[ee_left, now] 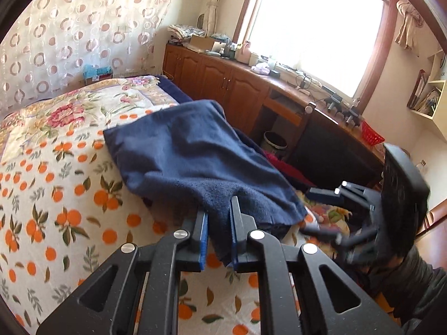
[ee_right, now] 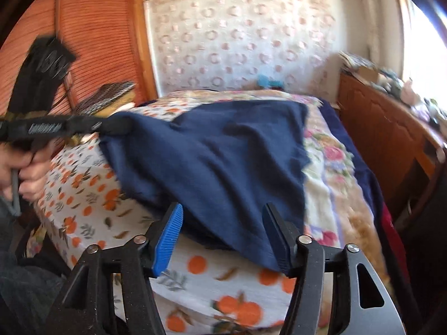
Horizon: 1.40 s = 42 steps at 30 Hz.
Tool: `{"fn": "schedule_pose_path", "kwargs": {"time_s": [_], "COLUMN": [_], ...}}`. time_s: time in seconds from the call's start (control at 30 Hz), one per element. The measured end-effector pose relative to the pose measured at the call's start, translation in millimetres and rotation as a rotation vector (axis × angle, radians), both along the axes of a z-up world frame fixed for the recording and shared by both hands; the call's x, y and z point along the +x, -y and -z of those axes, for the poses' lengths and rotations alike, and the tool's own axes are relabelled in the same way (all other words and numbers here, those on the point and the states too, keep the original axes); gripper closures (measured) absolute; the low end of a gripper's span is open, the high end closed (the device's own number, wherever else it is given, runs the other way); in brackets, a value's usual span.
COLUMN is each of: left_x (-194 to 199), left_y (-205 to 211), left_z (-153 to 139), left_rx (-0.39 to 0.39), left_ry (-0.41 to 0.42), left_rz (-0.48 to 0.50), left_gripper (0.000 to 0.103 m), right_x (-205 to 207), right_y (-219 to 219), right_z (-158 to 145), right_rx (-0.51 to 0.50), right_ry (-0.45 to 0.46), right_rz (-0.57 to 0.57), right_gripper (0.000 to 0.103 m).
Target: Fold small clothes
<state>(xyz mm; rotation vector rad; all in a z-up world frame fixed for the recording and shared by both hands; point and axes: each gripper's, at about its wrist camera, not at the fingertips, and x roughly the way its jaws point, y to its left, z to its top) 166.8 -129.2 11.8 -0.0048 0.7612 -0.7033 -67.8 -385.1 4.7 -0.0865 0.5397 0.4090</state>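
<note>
Here the navy cloth [ee_left: 195, 156] is draped over the near corner of the orange-print bedspread [ee_left: 56, 195]. Its near left edge is pinched between the nearly closed fingers of the left gripper [ee_left: 219, 231] and lifted, probably so it can be folded. The right gripper [ee_right: 223, 237] is spread wide, the cloth's corner lying unpressed between its pads.

This is a bedroom at home: a bed [ee_left: 56, 184] with a flowery cover, wooden cupboards [ee_left: 218, 81], a sunny window [ee_left: 315, 28].
</note>
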Motion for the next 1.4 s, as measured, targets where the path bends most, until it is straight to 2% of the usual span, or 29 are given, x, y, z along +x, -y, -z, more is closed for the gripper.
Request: {"fn": "schedule_pose_path", "kwargs": {"time_s": [0.1, 0.27, 0.33, 0.43, 0.53, 0.57, 0.6, 0.63, 0.7, 0.87, 1.2, 1.27, 1.4], "left_x": [6, 13, 14, 13, 11, 9, 8, 6, 3, -6, -61, -63, -33], "left_y": [8, 11, 9, 4, -2, -5, -8, -10, -16, -39, -85, -90, -92], "left_z": [-9, -18, -18, -18, -19, -19, -20, -19, -17, -17, -52, -51, -41], "left_rx": [0.002, -0.007, -0.015, -0.031, -0.051, -0.055, -0.059, -0.061, -0.060, -0.075, -0.137, -0.143, -0.141], "left_ry": [0.013, 0.021, 0.019, 0.015, 0.013, 0.015, 0.016, 0.016, 0.016, 0.028, 0.111, 0.107, 0.062], "left_rz": [0.006, 0.001, -0.002, -0.012, -0.022, -0.024, -0.026, -0.028, -0.033, -0.068, -0.076, -0.079, -0.107], "left_gripper": [0.089, 0.089, 0.089, 0.090, 0.090, 0.090, 0.090, 0.090, 0.090, 0.091, 0.091, 0.090, 0.090], "right_x": [2, 19, 29, 43, 50, 53, 55, 56, 58, 49, -6, -16, 4], "right_y": [-17, -35, -34, -25, -20, -20, -19, -16, -15, -19, -45, -47, -41], "right_z": [5, 20, 28, 37, 43, 42, 40, 37, 32, 6, -59, -64, -63], "right_rx": [-0.046, -0.168, -0.220, -0.245, -0.288, -0.296, -0.293, -0.278, -0.251, -0.223, -0.209, -0.192, -0.216], "right_ry": [0.014, 0.006, -0.010, -0.036, -0.028, -0.019, -0.011, -0.002, 0.013, 0.083, 0.170, 0.157, 0.142], "right_rz": [-0.032, -0.034, -0.003, 0.019, 0.036, 0.044, 0.049, 0.043, 0.035, -0.016, -0.172, -0.194, -0.188], "right_gripper": [0.032, 0.030, 0.030, 0.030, 0.030, 0.032, 0.044, 0.051, 0.093, 0.097, 0.097, 0.097, 0.097]}}
